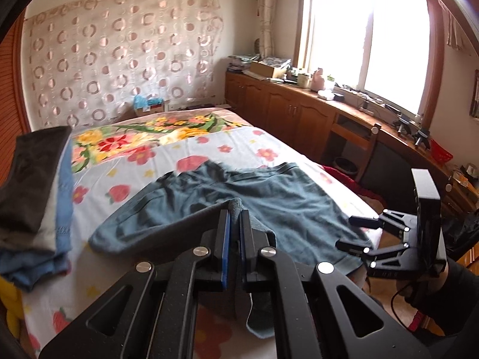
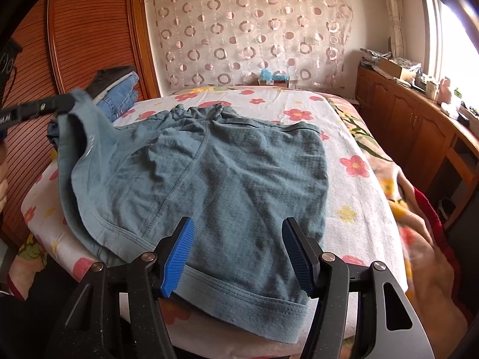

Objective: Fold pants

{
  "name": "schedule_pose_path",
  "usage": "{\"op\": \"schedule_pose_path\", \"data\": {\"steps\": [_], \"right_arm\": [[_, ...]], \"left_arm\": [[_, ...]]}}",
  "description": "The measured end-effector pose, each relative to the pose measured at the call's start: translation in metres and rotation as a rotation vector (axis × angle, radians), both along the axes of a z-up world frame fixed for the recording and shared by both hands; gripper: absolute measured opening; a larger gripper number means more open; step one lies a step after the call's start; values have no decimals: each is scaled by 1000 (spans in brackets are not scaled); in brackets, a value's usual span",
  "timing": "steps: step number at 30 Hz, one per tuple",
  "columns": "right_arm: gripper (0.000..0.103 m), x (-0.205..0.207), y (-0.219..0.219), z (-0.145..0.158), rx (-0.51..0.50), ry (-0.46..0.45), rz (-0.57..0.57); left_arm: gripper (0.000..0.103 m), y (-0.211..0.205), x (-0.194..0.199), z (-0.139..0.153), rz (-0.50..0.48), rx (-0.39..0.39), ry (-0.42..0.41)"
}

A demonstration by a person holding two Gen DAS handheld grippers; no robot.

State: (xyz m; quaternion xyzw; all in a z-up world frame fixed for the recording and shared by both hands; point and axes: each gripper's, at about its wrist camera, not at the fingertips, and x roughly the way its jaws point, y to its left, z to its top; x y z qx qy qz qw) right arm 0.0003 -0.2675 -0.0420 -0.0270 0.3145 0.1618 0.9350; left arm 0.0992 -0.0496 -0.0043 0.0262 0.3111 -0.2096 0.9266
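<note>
Left gripper point(image 1: 234, 209) pinches the crumpled teal knit pants point(image 2: 209, 173) hem (right gripper point(image 2: 236, 251) gapes).

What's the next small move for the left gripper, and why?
Probably carry the lifted leg across toward the other one. The left gripper is shut on the teal shorts, hem raised off the bed; the right gripper is open, gripping nothing.

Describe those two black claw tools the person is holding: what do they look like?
Both are matte black, angular linkages with cut-out windows and round silver pivot pins. The left gripper and right gripper each carry blue finger pads, ribbed on the right one. The right gripper's back is a black box, with a thin dark cable trailing beside a dark sleeve.
</note>
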Motion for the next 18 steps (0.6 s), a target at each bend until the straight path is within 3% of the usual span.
{"op": "schedule_pose_path", "data": {"steps": [12, 15, 18], "right_arm": [[63, 3, -7, -2, 12, 7, -19], [63, 4, -7, -2, 12, 8, -21], [63, 5, -6, -2, 13, 8, -19]], "left_arm": [[8, -22, 15, -15, -5, 26, 27], [26, -19, 13, -19, 23, 43, 16], [63, -8, 8, -21, 47, 34, 11]]}}
